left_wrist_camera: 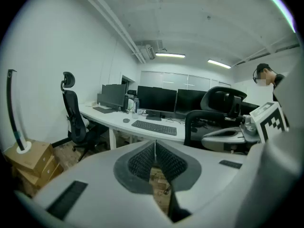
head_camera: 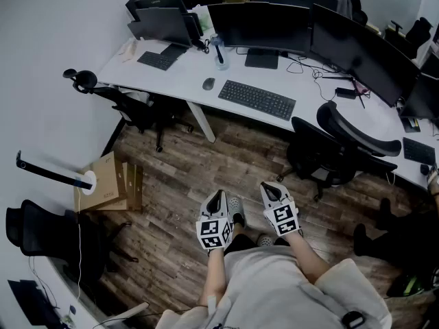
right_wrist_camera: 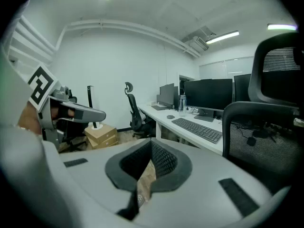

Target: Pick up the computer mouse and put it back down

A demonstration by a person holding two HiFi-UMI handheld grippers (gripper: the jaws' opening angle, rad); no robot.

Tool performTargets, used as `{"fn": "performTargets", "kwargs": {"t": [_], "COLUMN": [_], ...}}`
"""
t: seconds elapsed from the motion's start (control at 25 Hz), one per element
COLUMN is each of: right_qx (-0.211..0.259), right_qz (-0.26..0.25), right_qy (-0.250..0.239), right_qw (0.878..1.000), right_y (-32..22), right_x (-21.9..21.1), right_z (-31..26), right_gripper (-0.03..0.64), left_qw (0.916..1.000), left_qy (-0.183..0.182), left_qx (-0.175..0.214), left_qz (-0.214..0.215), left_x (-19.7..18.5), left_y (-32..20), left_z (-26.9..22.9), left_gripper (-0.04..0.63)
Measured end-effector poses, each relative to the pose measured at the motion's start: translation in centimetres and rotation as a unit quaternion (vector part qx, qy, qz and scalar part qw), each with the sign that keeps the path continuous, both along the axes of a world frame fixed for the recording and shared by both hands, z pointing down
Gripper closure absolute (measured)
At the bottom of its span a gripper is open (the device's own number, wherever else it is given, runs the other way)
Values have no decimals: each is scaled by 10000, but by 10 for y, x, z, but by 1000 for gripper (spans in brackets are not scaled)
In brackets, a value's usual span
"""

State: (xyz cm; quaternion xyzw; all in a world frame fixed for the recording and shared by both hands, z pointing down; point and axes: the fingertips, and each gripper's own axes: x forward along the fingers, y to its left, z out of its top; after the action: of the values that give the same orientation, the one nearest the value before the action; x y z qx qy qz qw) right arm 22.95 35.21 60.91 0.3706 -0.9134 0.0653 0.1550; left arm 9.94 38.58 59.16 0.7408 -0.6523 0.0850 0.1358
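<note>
- Step in hand: the reach for the mouse [head_camera: 208, 83] has not yet started; the person stands on the wooden floor [head_camera: 178, 177], well apart from the worktop [head_camera: 185, 74], with both grippers held near the body
- The left gripper [head_camera: 218, 195] has its jaws pressed together with nothing between them; the right gripper [head_camera: 269, 186] is likewise closed and empty
- The mouse lies on the far white worktop, just left of the keyboard [head_camera: 257, 99] and near a water bottle [head_camera: 220, 55], and nothing is touching it
- Next move, as I judge it: walk up to the worktop, keeping left of the black chair [head_camera: 329, 156], bring one gripper over the mouse and spread its jaws wide enough to take the mouse by its sides before closing
- Either gripper could do it; the mouse sits ahead and a little left, so the left one looks the handier choice
</note>
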Motion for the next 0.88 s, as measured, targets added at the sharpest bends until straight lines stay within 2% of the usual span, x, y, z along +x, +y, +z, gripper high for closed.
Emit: {"fn": "performTargets", "kwargs": {"t": [0.48,0.72,0.8,0.88], "right_qx": [6,55,8,-64], "right_qz": [66,154,163,173], "right_qy": [-69,-488,-539,-553], "right_qw": [10000,9987,9984,9983], "right_y": [-5,-7,-5,-5], "right_x": [-5,-10,-9,-8], "right_z": [-2,-11,-8,-4], "right_gripper": [614,612,608,538], "left_qw": [9998,9990,9990,9990], "left_qy": [-31,-385,-349,-357], "left_qx": [100,-180,-189,-199], "left_qz": [149,-139,-189,-188], "left_x": [-2,-24,-29,-32], "left_y": [1,10,10,8], "left_z": [-16,-5,-3,-2], "left_gripper": [571,567,535,480]}}
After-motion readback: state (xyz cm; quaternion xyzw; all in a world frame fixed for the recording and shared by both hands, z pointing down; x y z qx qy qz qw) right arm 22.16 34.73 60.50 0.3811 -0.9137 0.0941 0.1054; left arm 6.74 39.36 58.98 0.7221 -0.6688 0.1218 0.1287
